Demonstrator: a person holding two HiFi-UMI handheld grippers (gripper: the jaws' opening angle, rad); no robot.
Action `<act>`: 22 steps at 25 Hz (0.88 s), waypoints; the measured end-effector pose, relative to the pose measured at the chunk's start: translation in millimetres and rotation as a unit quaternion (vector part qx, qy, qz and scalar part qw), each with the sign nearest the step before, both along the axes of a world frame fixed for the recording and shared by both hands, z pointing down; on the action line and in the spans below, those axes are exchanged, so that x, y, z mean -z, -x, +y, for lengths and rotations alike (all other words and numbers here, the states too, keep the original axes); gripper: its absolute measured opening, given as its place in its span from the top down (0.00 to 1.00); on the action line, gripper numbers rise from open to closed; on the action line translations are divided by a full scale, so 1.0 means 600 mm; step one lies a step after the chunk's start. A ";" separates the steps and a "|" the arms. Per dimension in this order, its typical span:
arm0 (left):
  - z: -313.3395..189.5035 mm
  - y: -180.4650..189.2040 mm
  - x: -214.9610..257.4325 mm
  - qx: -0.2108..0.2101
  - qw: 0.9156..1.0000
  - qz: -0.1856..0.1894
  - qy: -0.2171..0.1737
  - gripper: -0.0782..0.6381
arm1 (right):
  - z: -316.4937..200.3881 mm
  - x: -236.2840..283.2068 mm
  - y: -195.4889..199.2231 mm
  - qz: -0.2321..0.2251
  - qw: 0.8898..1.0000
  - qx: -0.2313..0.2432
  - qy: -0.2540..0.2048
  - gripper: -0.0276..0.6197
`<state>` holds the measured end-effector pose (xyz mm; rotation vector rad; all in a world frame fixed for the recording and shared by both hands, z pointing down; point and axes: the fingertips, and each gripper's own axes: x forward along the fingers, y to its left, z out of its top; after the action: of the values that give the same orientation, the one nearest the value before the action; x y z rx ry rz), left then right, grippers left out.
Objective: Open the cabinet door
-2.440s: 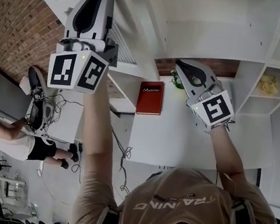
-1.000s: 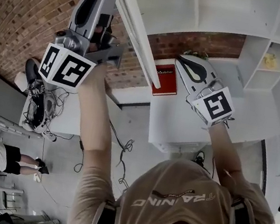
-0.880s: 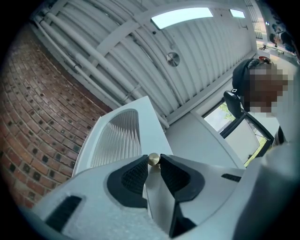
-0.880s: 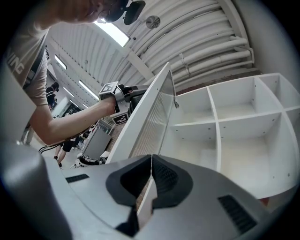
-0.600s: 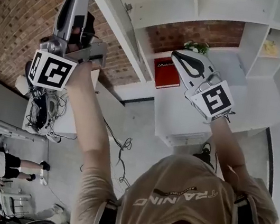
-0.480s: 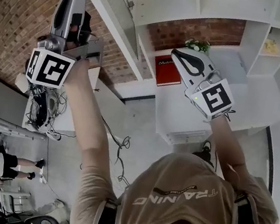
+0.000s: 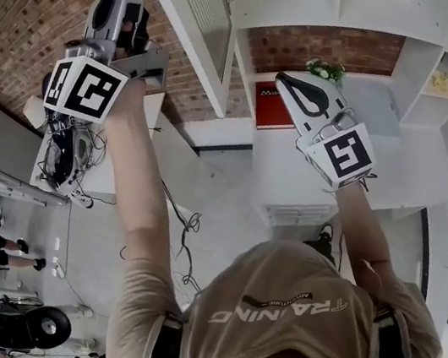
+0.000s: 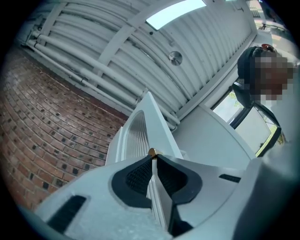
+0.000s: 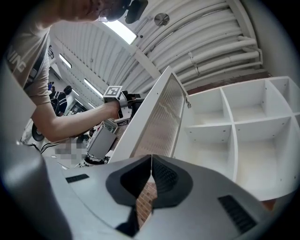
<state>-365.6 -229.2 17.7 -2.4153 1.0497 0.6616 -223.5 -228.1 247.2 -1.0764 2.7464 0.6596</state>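
One cabinet door [image 7: 193, 16], swung well out from white cabinet [image 7: 324, 3]: stiff hinged frame, likely light; ribbed pane [image 7: 208, 0] probably fragile. Best hold looks like brass knob [image 8: 152, 152], small and smooth, so may slip. Left tongs [image 8: 153, 158] just closed narrow, knob pinched at tips. Right tongs [image 9: 151, 158] shut, empty.

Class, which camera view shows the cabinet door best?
The right gripper view: the cabinet door appears broad, its ribbed panel and frame clear beside the shelves. The head view sees it from below, cropped at the top; the left gripper view sees it nearly edge-on.
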 end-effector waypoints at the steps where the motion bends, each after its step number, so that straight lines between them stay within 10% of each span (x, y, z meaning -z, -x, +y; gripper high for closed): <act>1: 0.002 0.003 -0.003 0.006 1.000 0.000 -0.001 0.85 | 0.002 0.000 0.003 0.000 1.000 0.001 0.000 0.94; 7: 0.018 0.006 -0.017 -0.010 1.000 0.005 0.000 0.87 | 0.004 -0.009 0.017 0.000 1.000 0.004 0.002 0.94; 22: 0.066 -0.043 -0.115 0.099 0.995 -0.022 0.007 0.88 | 0.009 -0.053 -0.036 -0.009 0.999 0.024 0.027 0.94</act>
<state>-339.8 -189.5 86.8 -2.2870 1.2587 0.5321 -202.2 -222.9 279.1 -1.0184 2.7791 0.5703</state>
